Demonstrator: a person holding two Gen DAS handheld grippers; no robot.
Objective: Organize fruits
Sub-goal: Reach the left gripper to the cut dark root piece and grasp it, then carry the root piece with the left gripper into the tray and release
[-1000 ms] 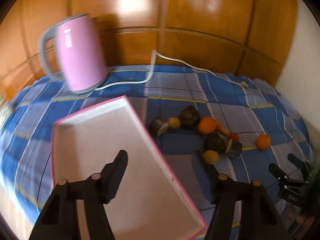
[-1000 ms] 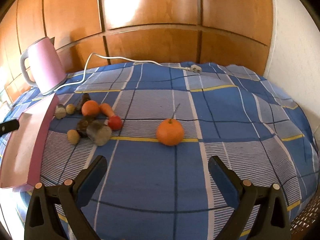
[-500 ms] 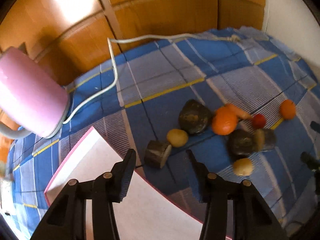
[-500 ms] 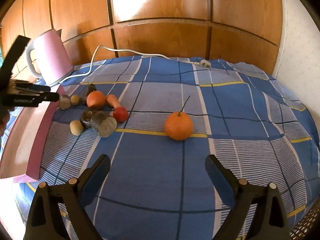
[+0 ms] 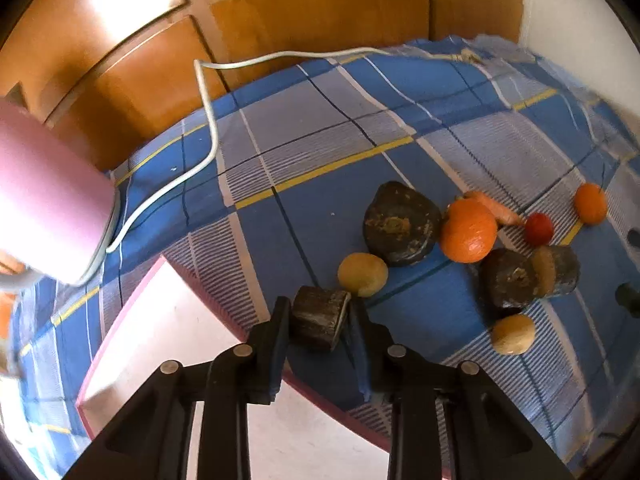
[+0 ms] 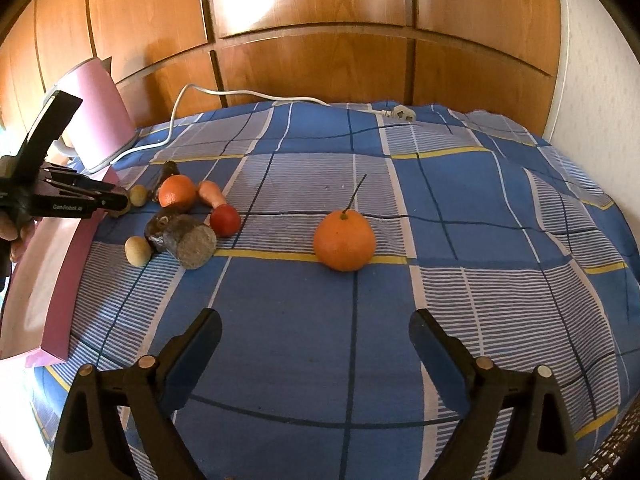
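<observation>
The left gripper (image 5: 319,316) is clamped on a short dark cylindrical piece (image 5: 318,322) with a rough, bark-like brown skin and a paler cut end; both pads press its sides. It sits right at the raised pink edge of the white tray (image 5: 168,320), which spreads below and to the left of the jaws, its long rim running diagonally under them. Just past the right fingertip lies a small yellow fruit (image 5: 362,274), almost touching the gripped piece. Further ahead and to the right the pile crowds together: a large dark lumpy fruit (image 5: 401,225), an orange (image 5: 469,232) against it, a carrot-like piece (image 5: 494,208) behind, a small red fruit (image 5: 539,229), two more dark pieces (image 5: 508,282), and another yellow fruit (image 5: 513,334). Ahead-left of the jaws the blue checked cloth (image 5: 320,128) lies bare up to the white cord (image 5: 208,92) and the pink kettle (image 5: 44,204) at the far left.

The right gripper (image 6: 314,334) holds nothing; its jaws stand wide and are closing slightly, over bare cloth. Straight ahead of it, well apart, sits a lone stemmed orange (image 6: 344,240). To its right the cloth runs free to the white wall (image 6: 600,60); behind stand wooden panels (image 6: 320,20).
</observation>
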